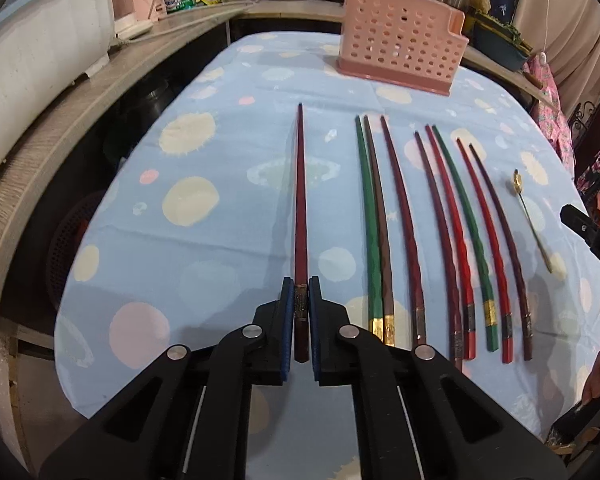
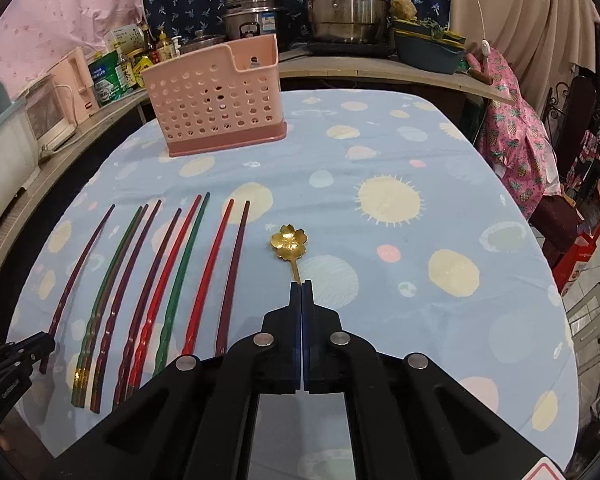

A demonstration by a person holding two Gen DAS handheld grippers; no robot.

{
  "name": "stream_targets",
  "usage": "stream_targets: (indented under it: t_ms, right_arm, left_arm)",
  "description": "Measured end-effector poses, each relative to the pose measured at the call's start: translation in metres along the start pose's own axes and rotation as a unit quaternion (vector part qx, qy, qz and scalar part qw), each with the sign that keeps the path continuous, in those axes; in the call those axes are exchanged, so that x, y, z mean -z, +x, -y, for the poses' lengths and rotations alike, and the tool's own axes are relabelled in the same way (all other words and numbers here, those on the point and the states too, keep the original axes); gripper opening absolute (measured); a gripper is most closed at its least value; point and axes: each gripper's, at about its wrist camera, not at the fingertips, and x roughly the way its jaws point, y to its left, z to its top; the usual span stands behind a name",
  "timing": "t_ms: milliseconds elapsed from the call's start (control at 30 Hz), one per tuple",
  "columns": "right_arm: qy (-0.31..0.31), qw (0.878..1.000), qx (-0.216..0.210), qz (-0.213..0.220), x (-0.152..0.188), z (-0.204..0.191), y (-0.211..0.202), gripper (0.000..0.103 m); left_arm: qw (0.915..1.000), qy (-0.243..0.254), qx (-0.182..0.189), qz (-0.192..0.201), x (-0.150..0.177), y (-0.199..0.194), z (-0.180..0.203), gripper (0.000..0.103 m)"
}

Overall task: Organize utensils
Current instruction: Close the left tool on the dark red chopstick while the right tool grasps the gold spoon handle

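Left wrist: chopstick (image 1: 300,216) between left gripper (image 1: 301,290) jaws.

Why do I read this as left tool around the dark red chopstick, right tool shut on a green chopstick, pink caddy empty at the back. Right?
One thing is off. The right tool is shut on the gold flower spoon, gripping its handle, not a green chopstick; the right wrist view shows it. The left tool is around the dark red chopstick, and the pink caddy stands at the back, nothing visible inside.

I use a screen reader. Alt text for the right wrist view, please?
The right gripper is shut on the gold flower spoon, over a blue spotted tablecloth. Coloured chopsticks lie to its left, a pink basket behind.
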Motion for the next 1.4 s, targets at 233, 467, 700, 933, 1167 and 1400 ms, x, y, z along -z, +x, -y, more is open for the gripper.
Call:
stream_targets:
  t_ms: [233, 467, 700, 933, 1167, 1400]
  right_arm:
    - [0.009, 1.000, -0.003, 0.015, -0.012, 0.009, -0.011, 0.001]
    - [0.016, 0.999, -0.018, -0.021, 0.014, 0.010, 0.011, 0.036]
    - [0.009, 0.999, -0.012, -0.043, 0.033, 0.010, 0.032, 0.031]
    - [-0.011, 0.999, 0.000, -0.042, 0.036, 0.006, 0.029, 0.010]
    - [-0.004, 1.000, -0.015, -0.022, 0.024, 0.007, 0.007, 0.010]
    - [0.005, 1.000, -0.010, 0.018, 0.002, 0.012, -0.018, 0.001]
  left_arm:
    - [0.9995, -0.009, 0.007, 0.030, -0.019, -0.018, -0.008, 0.007]
    - [0.9997, -0.009, 0.010, 0.022, -0.013, -0.014, -0.007, 0.007]
    - [0.9999, -0.011, 0.010, 0.003, -0.002, -0.003, -0.006, 0.007]
    - [0.9999, -0.014, 0.008, -0.002, 0.001, -0.002, -0.006, 0.007]
    - [0.9995, -0.019, 0.013, 0.023, -0.012, -0.021, -0.011, 0.007]
    - [0.9973, -0.024, 0.019, 0.067, -0.040, -0.051, -0.015, 0.007]
